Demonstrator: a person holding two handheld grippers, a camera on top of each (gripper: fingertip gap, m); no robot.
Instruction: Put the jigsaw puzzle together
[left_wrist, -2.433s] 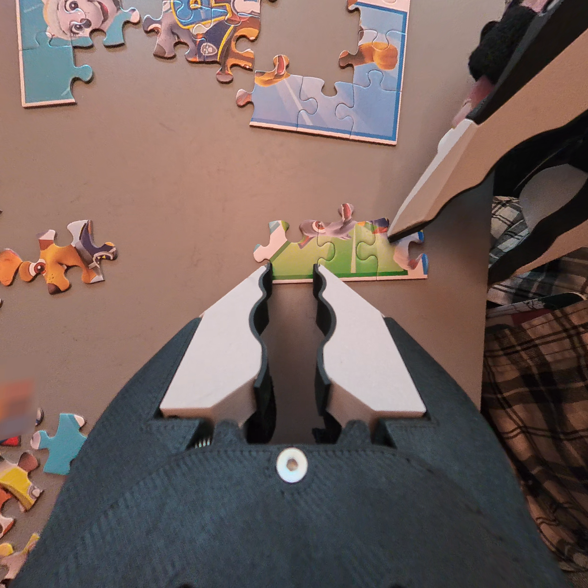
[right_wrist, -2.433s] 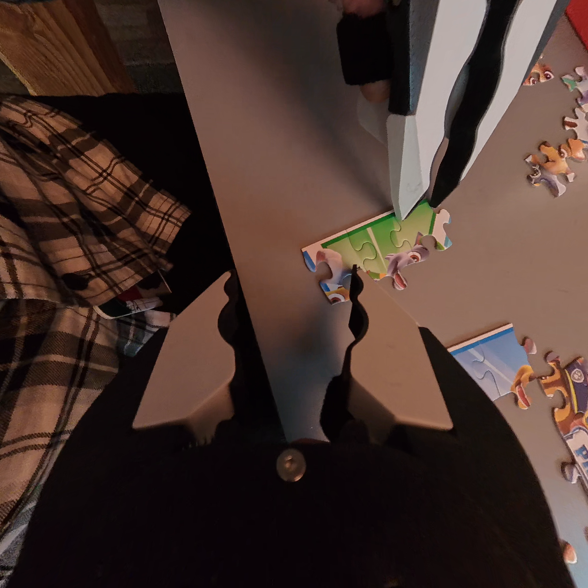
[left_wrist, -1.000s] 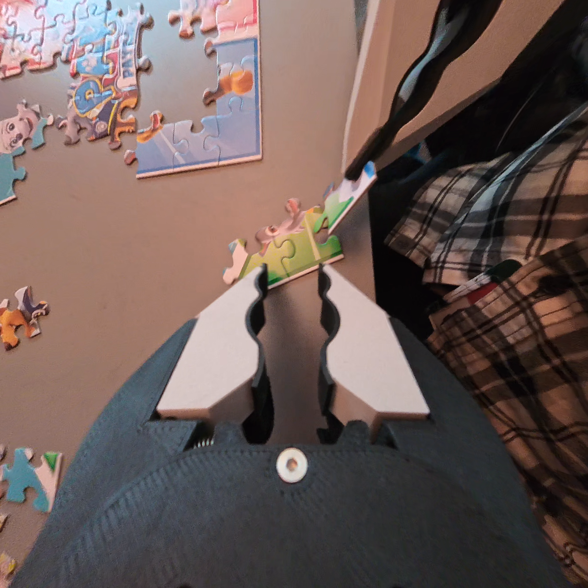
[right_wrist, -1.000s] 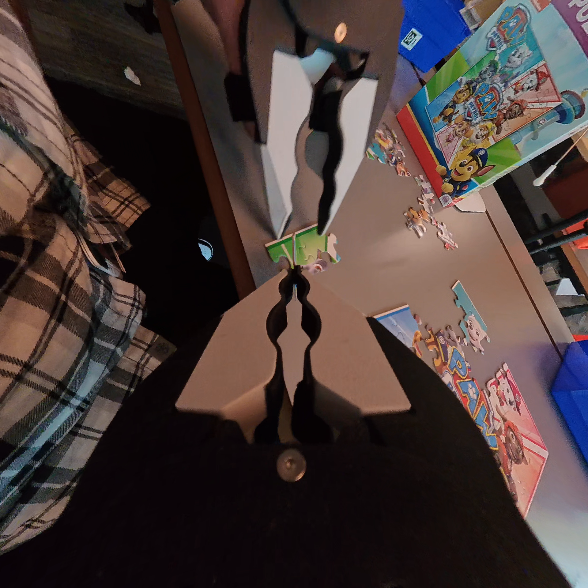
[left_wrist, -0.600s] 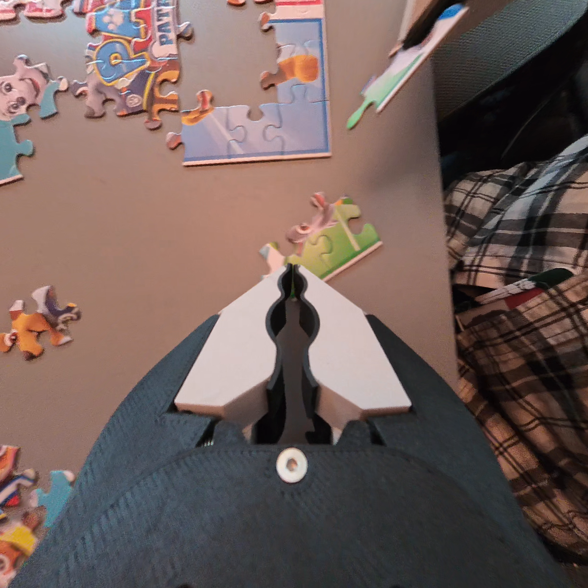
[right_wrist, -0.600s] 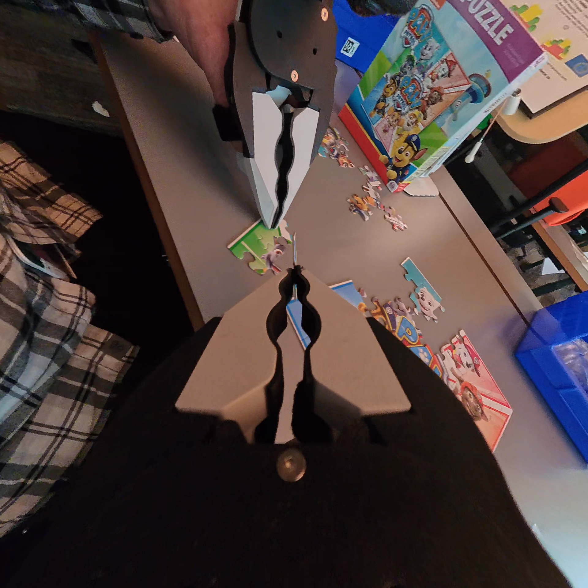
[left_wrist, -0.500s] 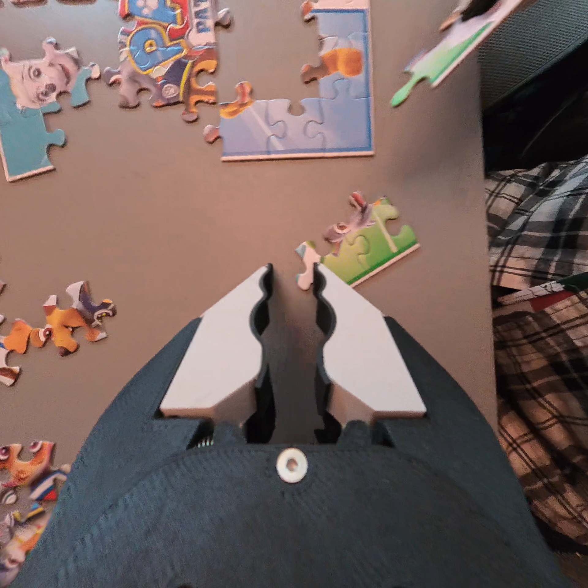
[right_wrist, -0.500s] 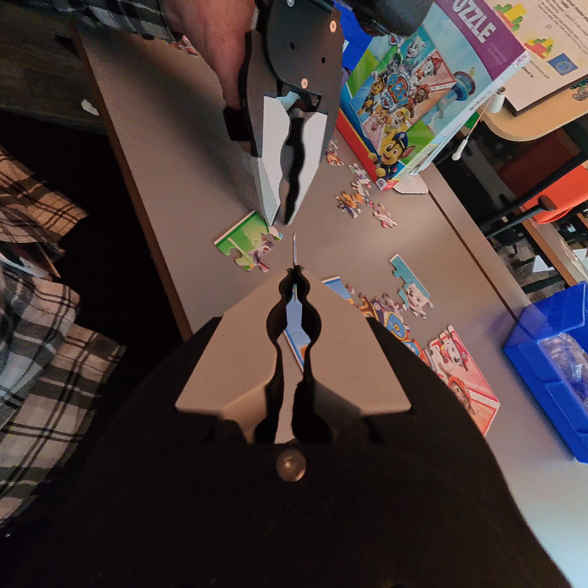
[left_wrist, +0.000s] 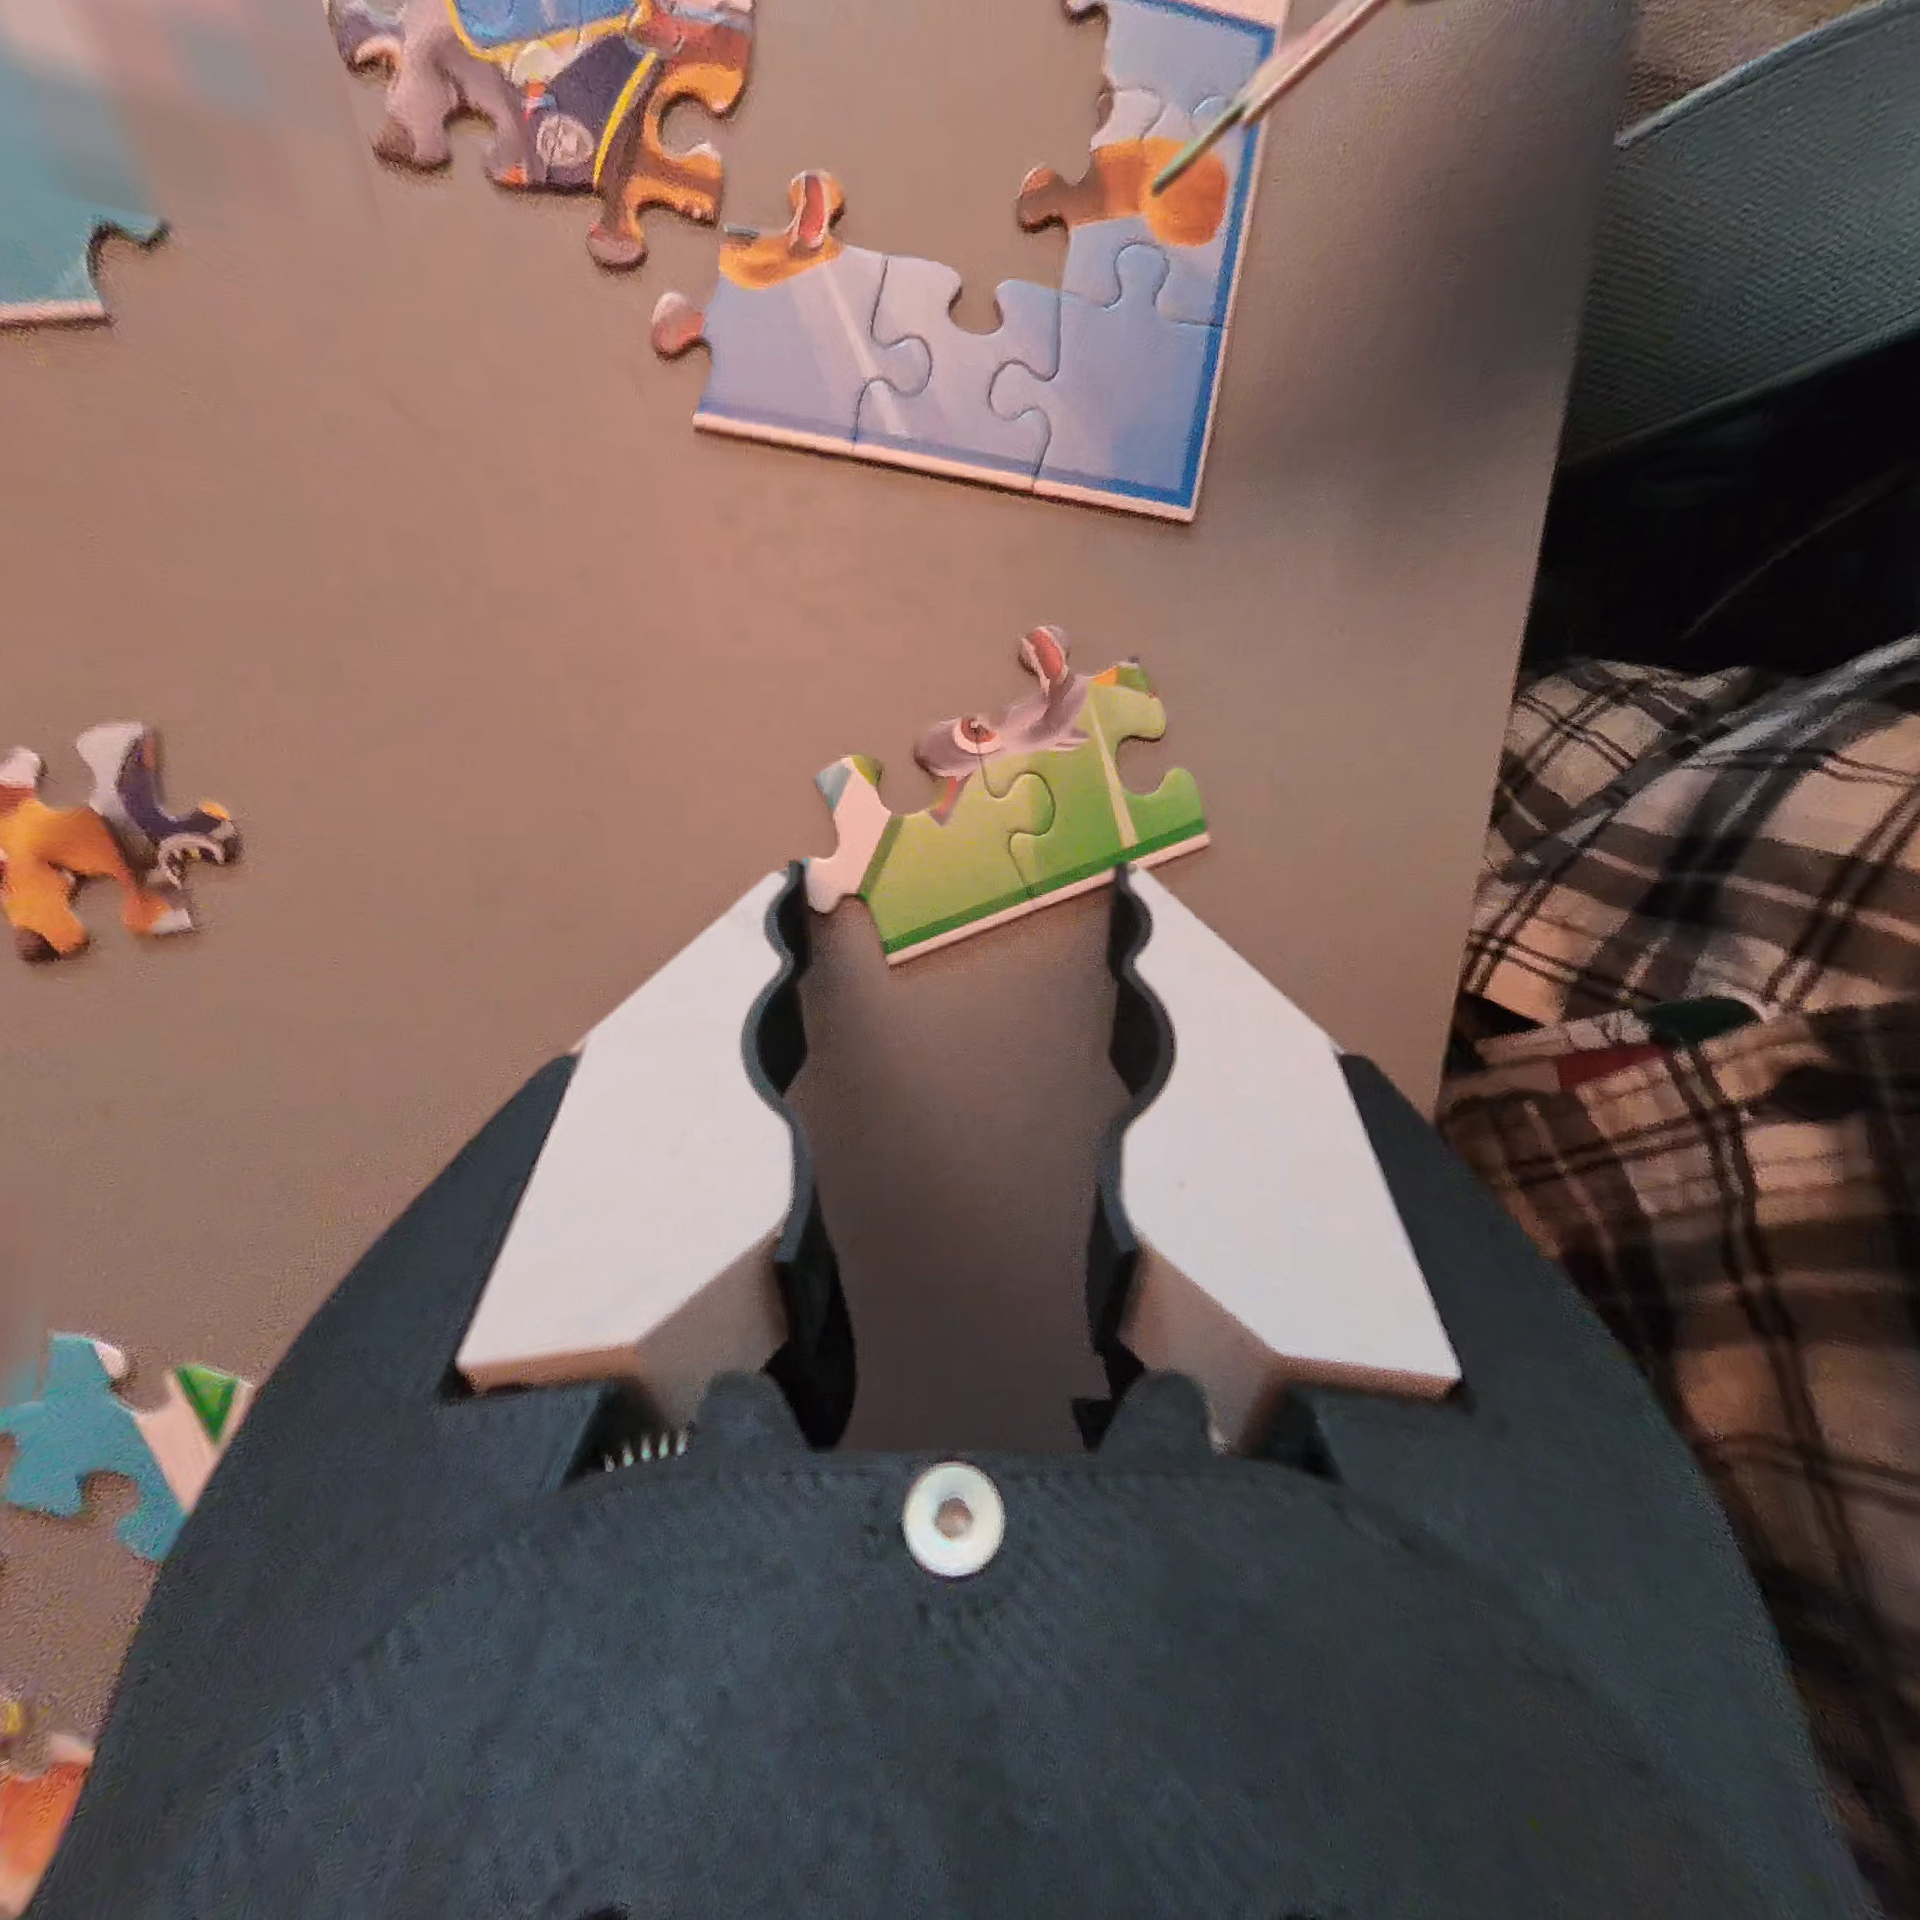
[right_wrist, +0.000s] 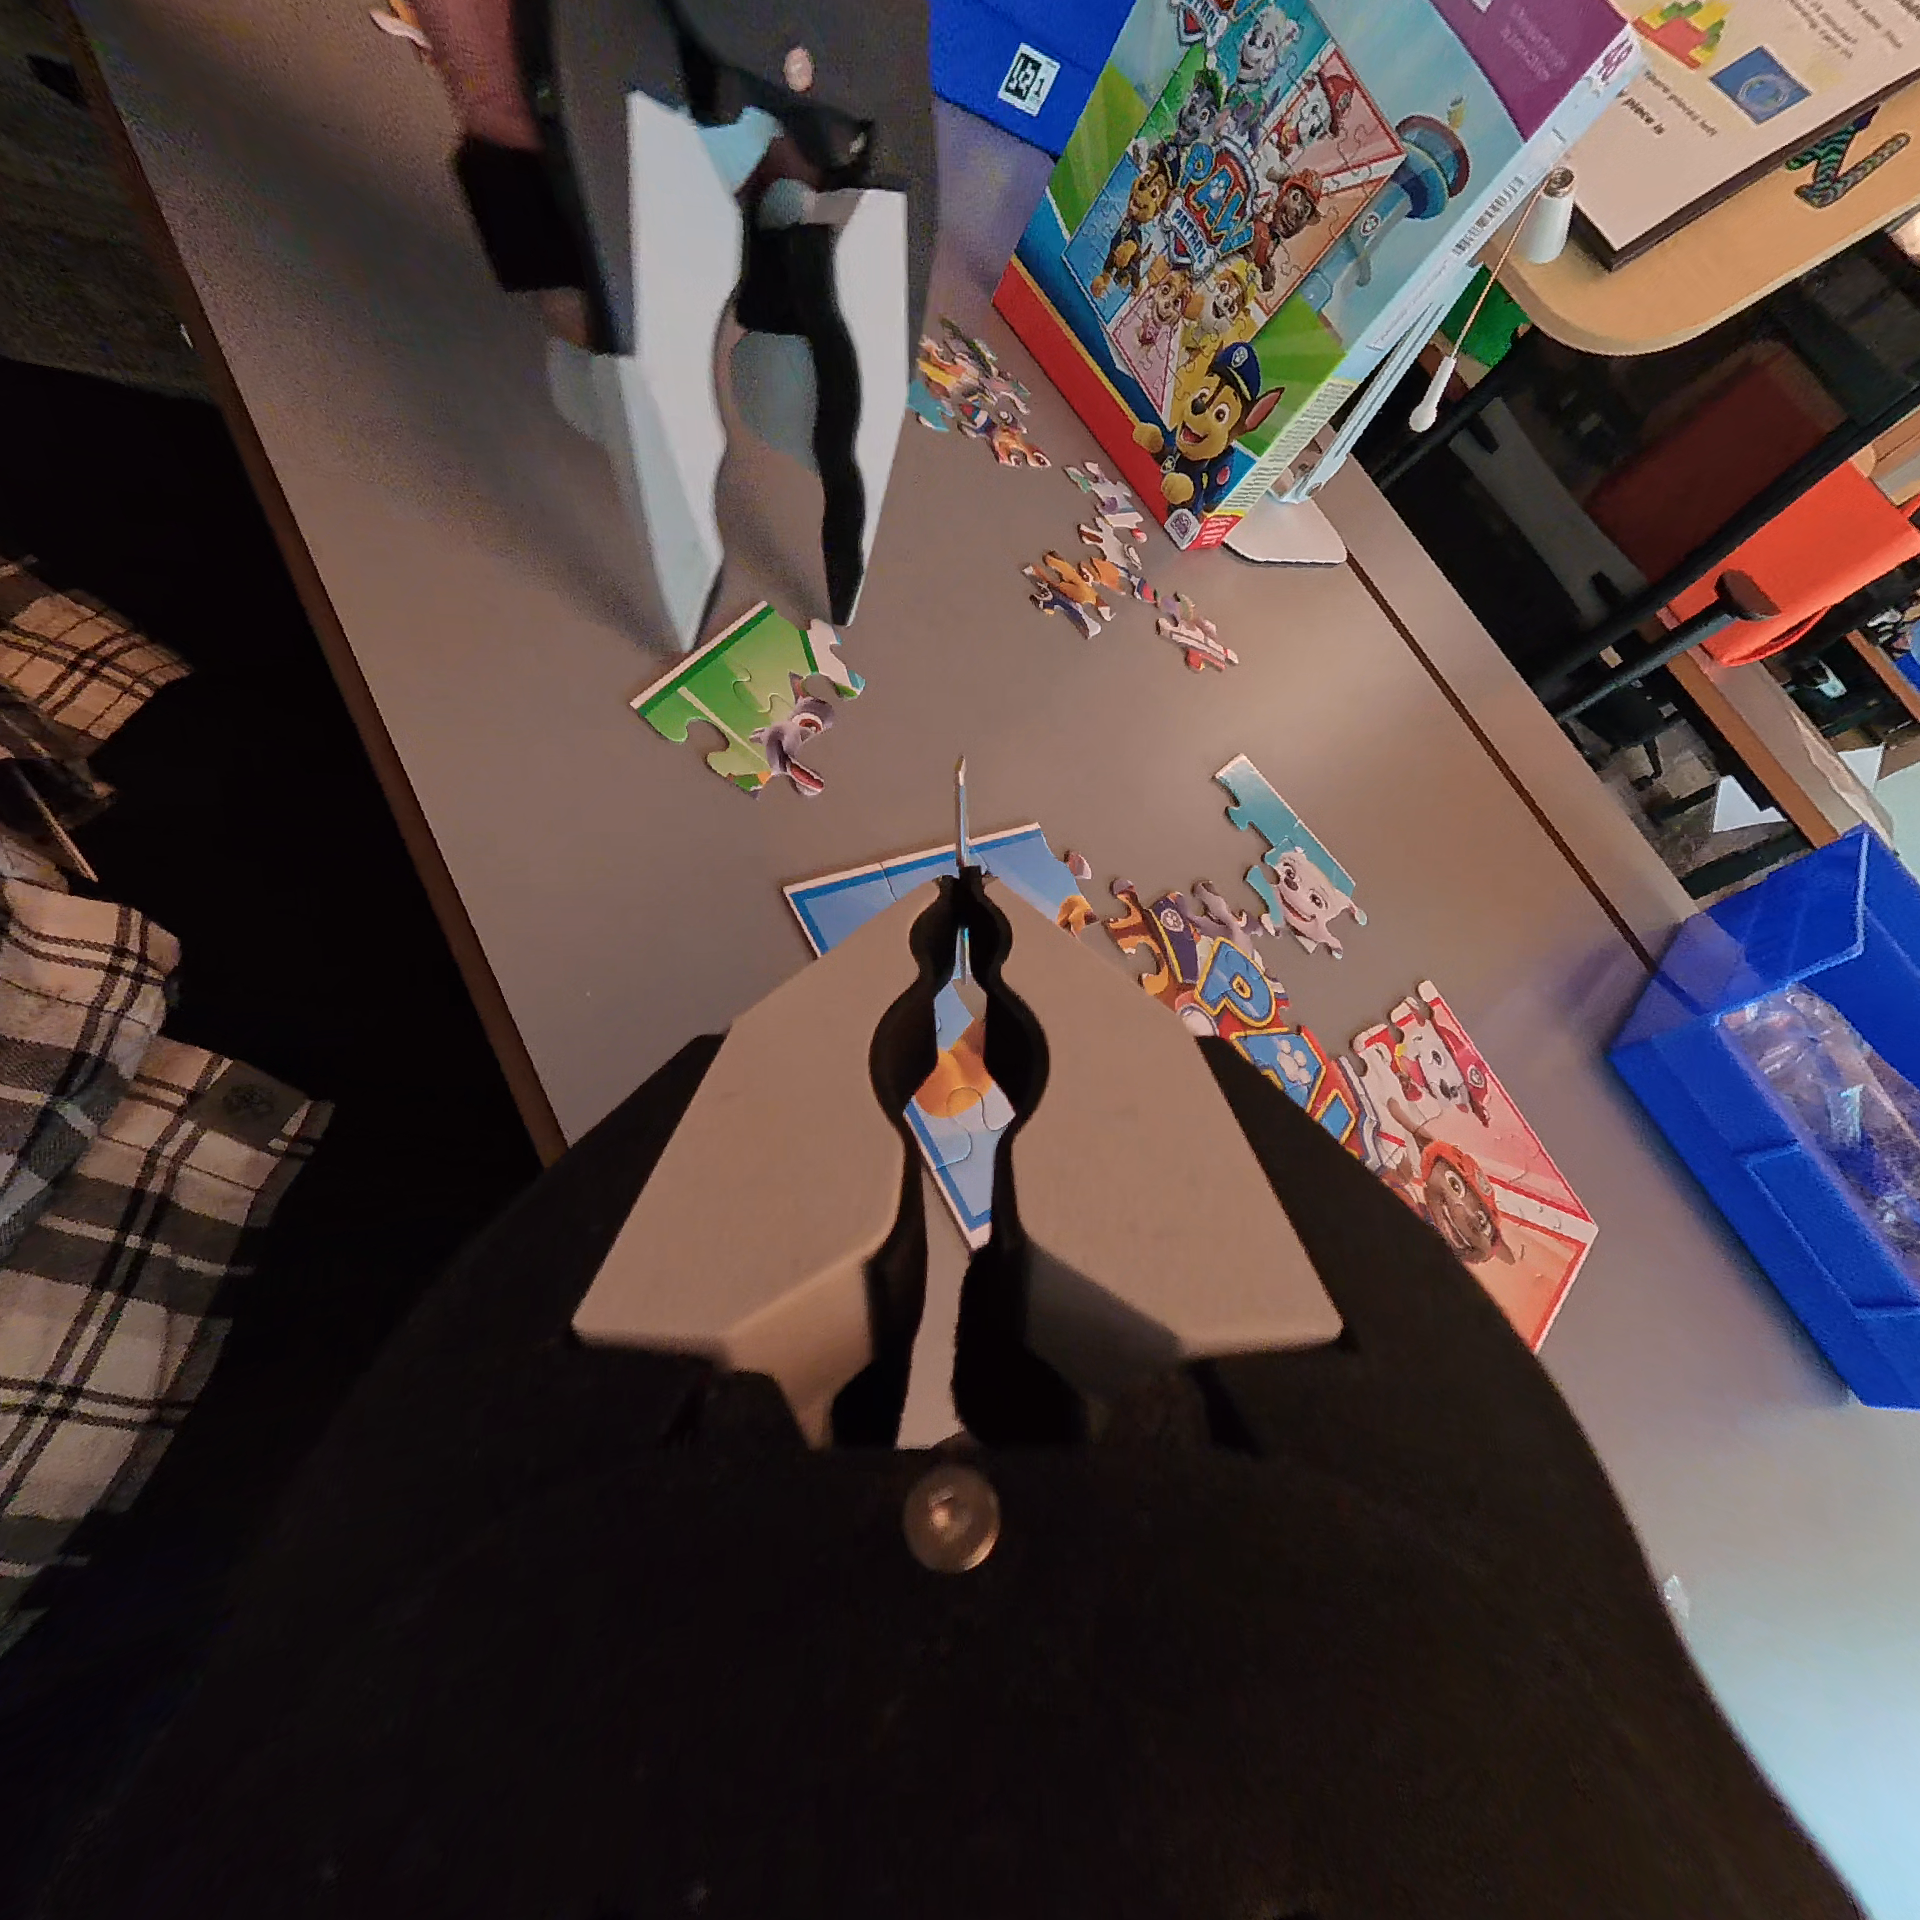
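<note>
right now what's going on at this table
A person is putting a jigsaw together with two handheld grippers. The right gripper is shut on a puzzle piece, held edge-on in the air above the blue corner section. The left gripper is open and empty, right by the near edge of the green section lying on the table. More joined sections and loose pieces lie around, with the puzzle box standing at the far side.

Left wrist view: steep, close over table (left_wrist: 416, 582). Right: higher, oblique. Both share green puzzle section (left_wrist: 1023, 831) (right_wrist: 743, 691).
</note>
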